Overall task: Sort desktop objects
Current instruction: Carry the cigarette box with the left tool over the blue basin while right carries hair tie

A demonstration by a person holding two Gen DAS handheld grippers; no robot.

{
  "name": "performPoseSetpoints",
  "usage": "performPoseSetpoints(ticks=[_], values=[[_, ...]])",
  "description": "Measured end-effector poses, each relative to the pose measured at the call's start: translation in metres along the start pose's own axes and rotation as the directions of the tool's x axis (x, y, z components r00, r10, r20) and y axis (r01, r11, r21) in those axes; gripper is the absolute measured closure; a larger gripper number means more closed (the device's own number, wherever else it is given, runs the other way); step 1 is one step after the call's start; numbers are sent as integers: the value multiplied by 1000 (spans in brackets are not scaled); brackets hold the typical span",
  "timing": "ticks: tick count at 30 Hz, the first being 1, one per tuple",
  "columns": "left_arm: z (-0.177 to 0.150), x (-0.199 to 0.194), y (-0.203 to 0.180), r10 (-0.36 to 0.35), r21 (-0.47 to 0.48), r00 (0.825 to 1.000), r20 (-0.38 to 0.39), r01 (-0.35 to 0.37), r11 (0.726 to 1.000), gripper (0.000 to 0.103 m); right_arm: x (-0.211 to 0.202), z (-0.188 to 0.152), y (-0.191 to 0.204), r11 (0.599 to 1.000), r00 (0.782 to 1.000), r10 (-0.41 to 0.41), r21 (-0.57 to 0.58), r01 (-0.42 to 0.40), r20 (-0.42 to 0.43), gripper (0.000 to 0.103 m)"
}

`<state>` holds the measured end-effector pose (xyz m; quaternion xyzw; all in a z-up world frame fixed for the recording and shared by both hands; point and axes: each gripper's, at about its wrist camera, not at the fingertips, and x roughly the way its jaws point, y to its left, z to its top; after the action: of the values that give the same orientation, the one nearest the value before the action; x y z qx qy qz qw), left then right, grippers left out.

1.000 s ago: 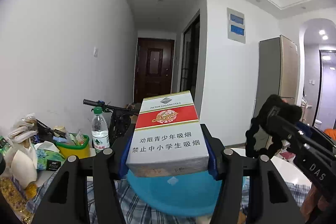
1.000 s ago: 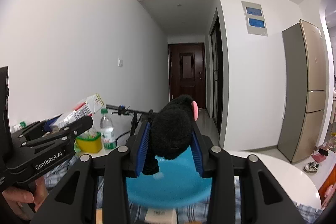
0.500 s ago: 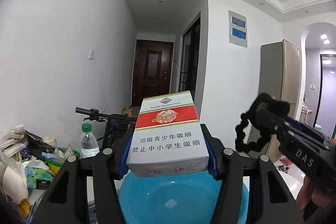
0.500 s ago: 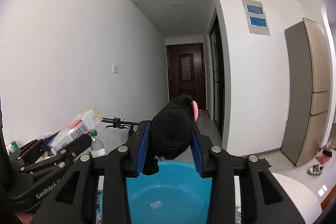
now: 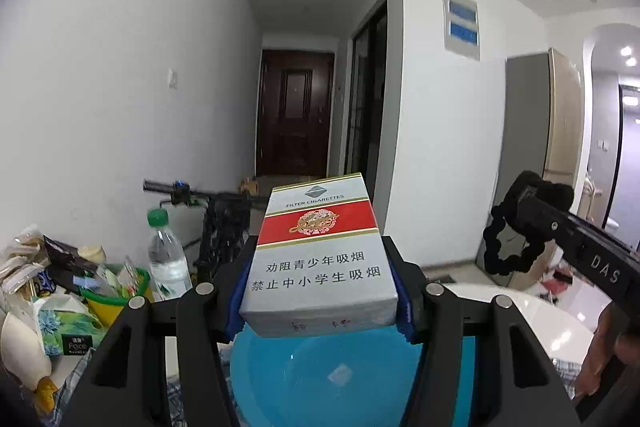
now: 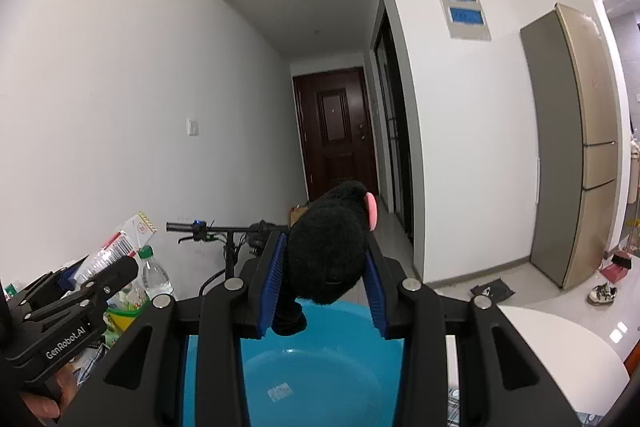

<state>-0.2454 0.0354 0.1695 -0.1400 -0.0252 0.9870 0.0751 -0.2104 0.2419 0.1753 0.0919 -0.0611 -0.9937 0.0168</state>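
Observation:
My left gripper (image 5: 318, 291) is shut on a white and red cigarette pack (image 5: 320, 255) and holds it above a blue plastic basin (image 5: 332, 379). My right gripper (image 6: 324, 287) is shut on a black fuzzy plush item (image 6: 326, 259) with a pink tip, above the same blue basin (image 6: 320, 367). The right gripper with the black plush (image 5: 520, 227) shows at the right of the left wrist view. The left gripper with the pack (image 6: 120, 247) shows at the left of the right wrist view.
A water bottle (image 5: 166, 255), a green-rimmed yellow bin (image 5: 116, 291) of wrappers, a tissue box (image 5: 68, 323) and bags crowd the left of the checked tablecloth. A white round table edge (image 6: 560, 355) lies right. A scooter handlebar (image 6: 208, 227) stands behind.
Both grippers have moved forward over the blue basin and tilted, so the basin now fills the bottom of both views. Both still hold their objects.

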Motion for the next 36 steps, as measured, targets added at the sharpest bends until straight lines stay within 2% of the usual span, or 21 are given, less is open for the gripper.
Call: performPoseSetpoints(ticks=[3, 7, 11, 13, 16, 20, 23, 25, 28, 33, 36], values=[[-6, 20, 3, 0, 0, 997, -72, 0, 1000, 44, 9, -6, -4, 1000, 999, 3, 15, -2, -38, 67], [-19, 55, 8, -12, -8, 979, -202, 11, 1000, 44, 24, -15, -3, 1000, 996, 3, 0, -3, -94, 67], [-39, 92, 9, -34, -4, 934, -355, 35, 999, 44, 41, -28, 1, 1000, 985, 0, -22, -4, -174, 67], [-49, 105, 6, -26, 2, 914, -405, 30, 1000, 44, 49, -34, 2, 1000, 978, 6, -23, -11, -211, 67], [-59, 116, 2, -34, 8, 897, -441, 42, 999, 44, 62, -42, 0, 999, 964, 21, -20, -28, -263, 67], [-76, 128, -6, -4, 51, 869, -495, 34, 998, 44, 74, -51, -6, 1000, 950, 23, -3, -25, -311, 67], [-90, 143, -6, 31, 71, 816, -577, 13, 997, 44, 77, -54, -9, 1000, 944, 26, 5, -26, -330, 67], [-99, 150, -6, 31, 66, 787, -616, 12, 998, 44, 78, -53, -10, 1000, 942, 21, 2, -21, -334, 67], [-114, 163, -3, 24, 48, 728, -685, 12, 999, 44, 77, -53, -10, 1000, 941, 23, -1, -25, -337, 67], [-124, 171, -3, 15, 49, 693, -721, 29, 998, 44, 79, -53, -9, 1000, 941, 20, -6, -24, -338, 67], [-125, 172, -5, -7, 34, 686, -727, 46, 998, 44, 79, -52, -12, 1000, 941, 11, -5, -14, -337, 67]])
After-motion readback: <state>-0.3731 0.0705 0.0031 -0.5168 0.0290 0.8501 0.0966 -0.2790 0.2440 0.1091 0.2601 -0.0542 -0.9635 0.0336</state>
